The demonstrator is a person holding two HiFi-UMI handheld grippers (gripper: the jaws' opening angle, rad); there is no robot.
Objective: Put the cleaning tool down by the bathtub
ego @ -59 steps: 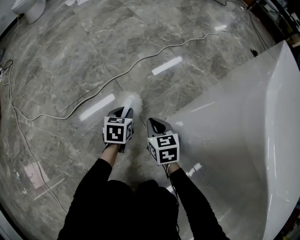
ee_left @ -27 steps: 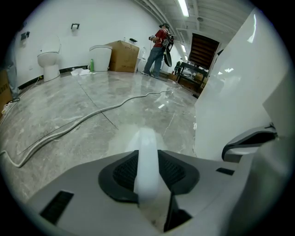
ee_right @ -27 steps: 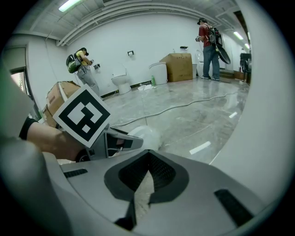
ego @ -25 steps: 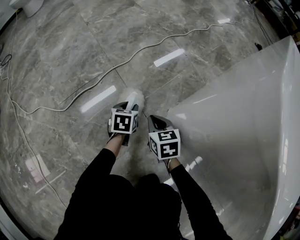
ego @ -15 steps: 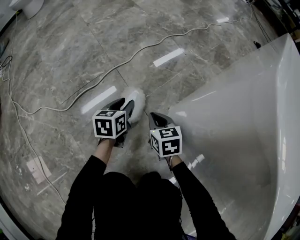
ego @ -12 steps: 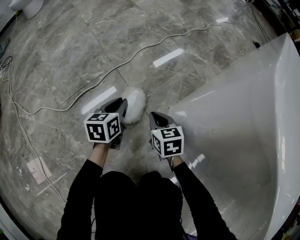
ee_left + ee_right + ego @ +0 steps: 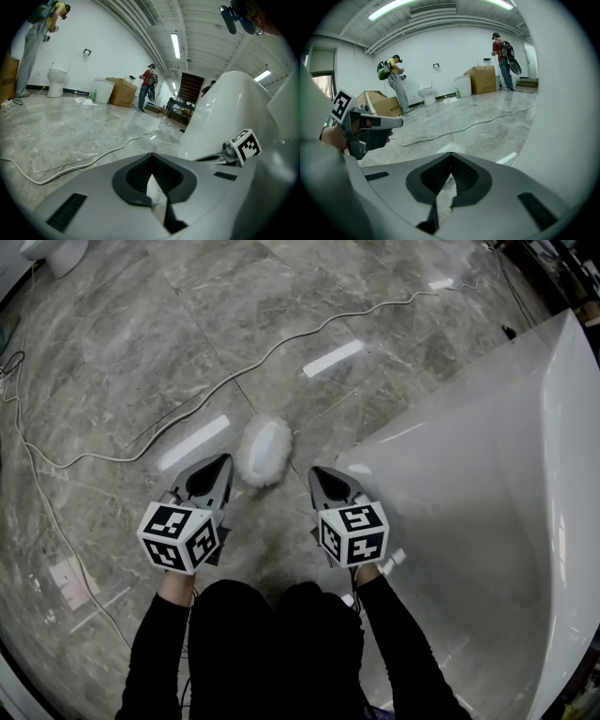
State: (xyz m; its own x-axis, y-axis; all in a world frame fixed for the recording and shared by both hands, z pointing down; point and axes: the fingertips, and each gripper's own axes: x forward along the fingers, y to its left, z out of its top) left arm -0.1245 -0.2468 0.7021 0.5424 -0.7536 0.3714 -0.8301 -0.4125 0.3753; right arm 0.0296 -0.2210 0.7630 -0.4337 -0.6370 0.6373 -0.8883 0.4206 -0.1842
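The cleaning tool (image 7: 263,451), a white fluffy oval pad, lies on the grey marble floor just left of the white bathtub (image 7: 487,474). Nothing holds it. My left gripper (image 7: 213,465) sits a little behind and to the left of it, clear of it, its jaws shut and empty. In the left gripper view the jaw tips (image 7: 151,157) meet, with the bathtub (image 7: 225,108) to the right. My right gripper (image 7: 323,474) hovers beside the tub's corner, to the right of the tool, shut with nothing between its fingers (image 7: 451,155).
A white cable (image 7: 281,338) snakes over the floor beyond the tool. A toilet (image 7: 56,254) stands at the far left corner. Cardboard boxes (image 7: 123,91) and people stand by the far wall. A thin wire (image 7: 37,484) runs along the left.
The left gripper let go of the white tool, drew back toward the person and to the left, and shut. The tool stays on the floor by the tub.
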